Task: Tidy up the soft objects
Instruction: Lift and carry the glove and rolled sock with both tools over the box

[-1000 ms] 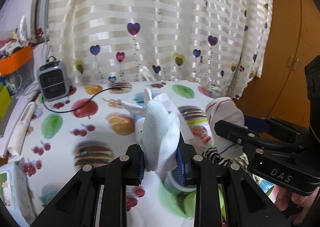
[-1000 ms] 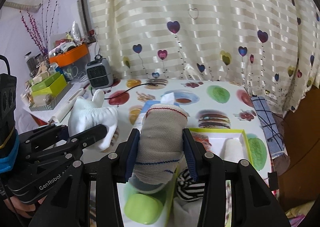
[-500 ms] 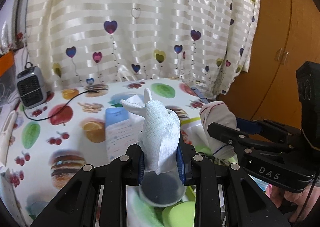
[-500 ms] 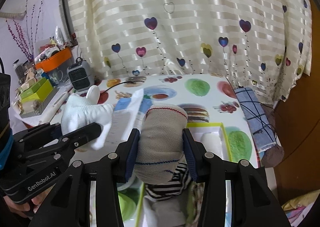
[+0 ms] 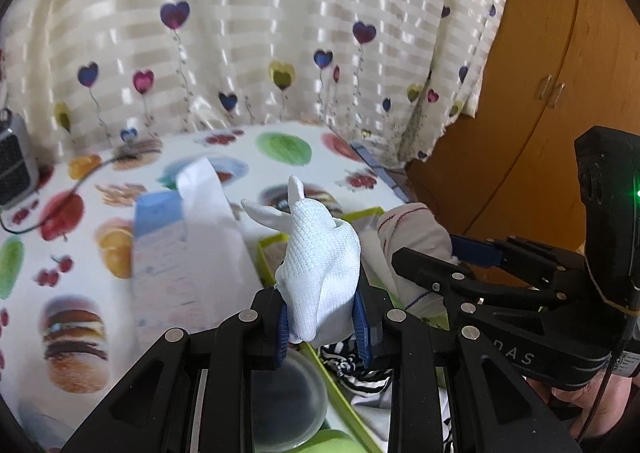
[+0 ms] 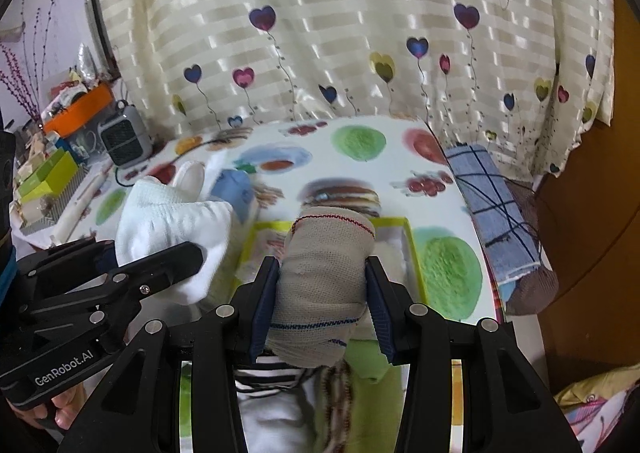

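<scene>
White glove [image 5: 320,273] clamped; beige sock [image 6: 324,293] too

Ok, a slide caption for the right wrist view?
Right gripper clamps a beige sock above the green-rimmed box.

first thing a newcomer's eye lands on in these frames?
Probably the two clamped bundles up front: the left gripper is shut on a white knit glove, and the right gripper beside it squeezes a beige rolled sock. Next, the loud fruit-and-burger tablecloth with a green-rimmed tray below the grippers, and the heart-print curtain behind.
</scene>
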The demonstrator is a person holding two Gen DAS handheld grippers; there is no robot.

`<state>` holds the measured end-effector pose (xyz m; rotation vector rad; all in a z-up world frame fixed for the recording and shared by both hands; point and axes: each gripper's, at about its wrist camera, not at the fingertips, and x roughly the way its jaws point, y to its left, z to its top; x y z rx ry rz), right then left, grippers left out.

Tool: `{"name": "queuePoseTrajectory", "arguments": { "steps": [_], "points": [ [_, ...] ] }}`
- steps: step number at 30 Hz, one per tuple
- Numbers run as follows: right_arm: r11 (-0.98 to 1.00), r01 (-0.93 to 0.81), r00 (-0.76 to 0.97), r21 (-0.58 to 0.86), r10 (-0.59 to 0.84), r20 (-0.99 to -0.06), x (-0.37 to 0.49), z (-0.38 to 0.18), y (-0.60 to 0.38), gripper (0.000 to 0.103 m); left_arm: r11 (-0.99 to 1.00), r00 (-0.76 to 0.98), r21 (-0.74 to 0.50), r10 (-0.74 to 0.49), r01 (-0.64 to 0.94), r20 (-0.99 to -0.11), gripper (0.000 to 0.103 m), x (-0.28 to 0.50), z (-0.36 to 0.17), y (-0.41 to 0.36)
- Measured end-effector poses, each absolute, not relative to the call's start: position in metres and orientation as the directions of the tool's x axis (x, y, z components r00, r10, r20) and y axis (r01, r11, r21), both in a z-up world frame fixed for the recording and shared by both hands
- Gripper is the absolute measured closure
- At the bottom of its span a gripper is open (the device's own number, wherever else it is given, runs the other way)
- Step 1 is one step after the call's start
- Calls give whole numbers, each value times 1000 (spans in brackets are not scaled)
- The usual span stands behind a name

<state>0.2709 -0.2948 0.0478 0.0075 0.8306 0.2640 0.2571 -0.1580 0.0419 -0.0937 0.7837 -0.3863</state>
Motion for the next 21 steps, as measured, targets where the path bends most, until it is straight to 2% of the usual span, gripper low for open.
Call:
{"name": "queuePoseTrajectory", "arguments": {
  "steps": [10, 21],
  "points": [
    [968, -236, 584, 83, 209, -784, 274, 26, -304, 57, 912, 574, -260, -403, 317, -713, 76, 282, 19, -174],
    [968, -235, 595, 87, 214, -775, 269, 25, -309, 56, 914, 565, -251, -395, 317, -724, 68, 287, 16, -177]
  ]
}}
